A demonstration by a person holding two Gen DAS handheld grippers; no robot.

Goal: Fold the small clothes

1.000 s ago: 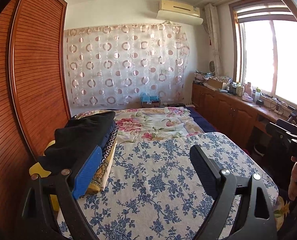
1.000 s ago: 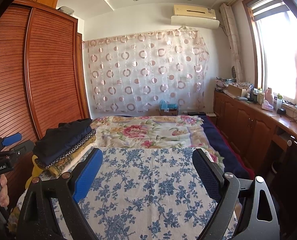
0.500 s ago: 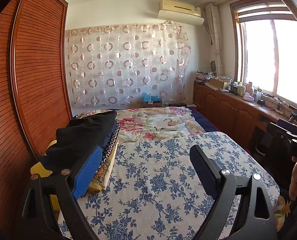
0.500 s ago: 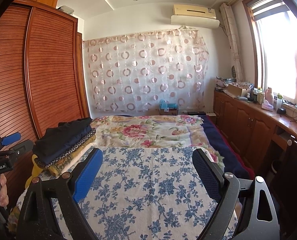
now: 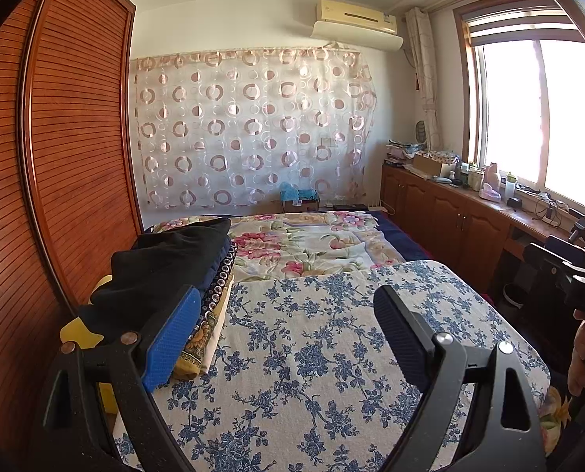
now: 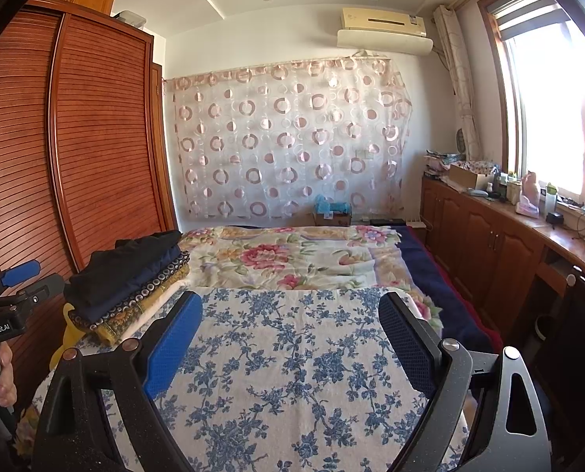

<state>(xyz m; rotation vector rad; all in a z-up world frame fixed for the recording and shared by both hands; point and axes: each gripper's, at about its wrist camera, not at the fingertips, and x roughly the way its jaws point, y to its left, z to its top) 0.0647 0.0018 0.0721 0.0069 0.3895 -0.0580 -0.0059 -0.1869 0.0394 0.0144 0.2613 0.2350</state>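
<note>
Both hand-held grippers hover above the near end of the bed, jaws spread wide and holding nothing. Between the fingers of the left hand-held gripper (image 5: 282,334) lies the blue-flowered white cloth (image 5: 323,346), spread flat over the near part of the bed (image 5: 394,249). The right hand-held gripper (image 6: 290,336) frames the same cloth from a spot further right, and the left device shows at its left edge with a hand around the handle. A stack of folded clothes (image 5: 162,271) sits on the left side of the bed, just beside the flowered cloth's left edge: black on top, navy under it, then a patterned piece and a yellow one at the bottom. Behind the stack stands a slatted wooden wardrobe (image 6: 95,149). A low wooden cabinet (image 6: 489,236) runs along the right wall under the window (image 6: 560,110), and a circle-patterned curtain (image 6: 288,141) hangs on the far wall.
</note>
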